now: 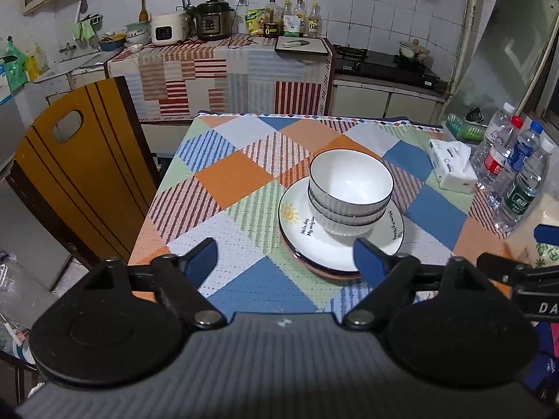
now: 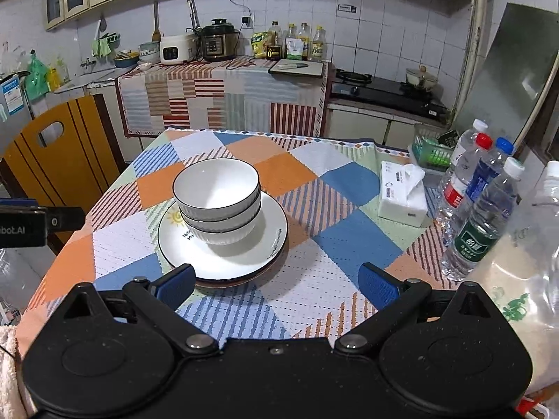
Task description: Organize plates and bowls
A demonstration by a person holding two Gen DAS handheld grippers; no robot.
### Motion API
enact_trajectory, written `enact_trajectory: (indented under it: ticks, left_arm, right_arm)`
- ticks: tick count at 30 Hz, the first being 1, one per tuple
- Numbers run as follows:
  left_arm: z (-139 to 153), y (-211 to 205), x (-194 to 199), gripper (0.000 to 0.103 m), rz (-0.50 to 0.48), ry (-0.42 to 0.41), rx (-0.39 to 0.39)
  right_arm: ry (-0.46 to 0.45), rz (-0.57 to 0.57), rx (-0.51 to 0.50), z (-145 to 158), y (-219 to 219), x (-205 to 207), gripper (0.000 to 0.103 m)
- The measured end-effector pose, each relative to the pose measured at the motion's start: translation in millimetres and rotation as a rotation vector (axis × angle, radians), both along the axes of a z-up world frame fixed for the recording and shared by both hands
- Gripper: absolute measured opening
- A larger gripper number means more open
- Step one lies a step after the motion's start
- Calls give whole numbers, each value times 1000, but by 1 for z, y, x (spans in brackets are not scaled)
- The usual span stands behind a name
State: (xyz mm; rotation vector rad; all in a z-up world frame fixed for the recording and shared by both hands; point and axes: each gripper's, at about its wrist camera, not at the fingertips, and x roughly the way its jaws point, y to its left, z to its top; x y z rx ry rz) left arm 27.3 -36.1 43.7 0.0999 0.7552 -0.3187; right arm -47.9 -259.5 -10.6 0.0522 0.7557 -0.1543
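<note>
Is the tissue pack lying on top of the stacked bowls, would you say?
No, the tissue pack lies on the tablecloth, apart from the stacked bowls.

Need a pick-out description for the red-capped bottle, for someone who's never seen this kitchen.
Start at the patchwork-cloth table and go to the water bottles at its right edge, past the tissue pack. The red-capped bottle is the only one with a red cap and red label.

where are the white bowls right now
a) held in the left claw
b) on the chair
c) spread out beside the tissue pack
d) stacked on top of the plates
d: the bowls sit nested one inside another on the stack of plates in the middle of the table, apart from the tissue pack, and both claws stand open and empty.
</note>
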Motion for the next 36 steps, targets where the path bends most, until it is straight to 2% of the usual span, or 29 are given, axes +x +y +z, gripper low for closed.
enact_trajectory:
  ticks: [6,9,12,16,20,24,31,36]
  left_arm:
    - [-2,2,-10,94,-26,-5,9]
    - [-3,3,-13,96,-26,-5,10]
    - [-3,3,-13,97,-25,-5,11]
    - [-6,4,-16,97,-57,-6,16]
    - [-7,7,-24,97,-54,-18,29]
    - [-7,8,-27,97,-51,-11,10]
    - [-9,1,-27,97,-39,-4,53]
    - [-10,1,-26,97,-29,4,53]
  right_arm:
    - [4,-45,13,3,6,-10,101]
    - [13,-63,-28,1,11,-13,101]
    - [17,-62,-27,2,12,-15,101]
    - [13,-66,-46,3,17,-18,101]
    - [14,-64,-52,4,20,-21,101]
    - [19,-66,-52,4,21,-22,101]
    - [36,-66,-44,0,25,-23,101]
    - [41,-73,-48,1,25,-21,101]
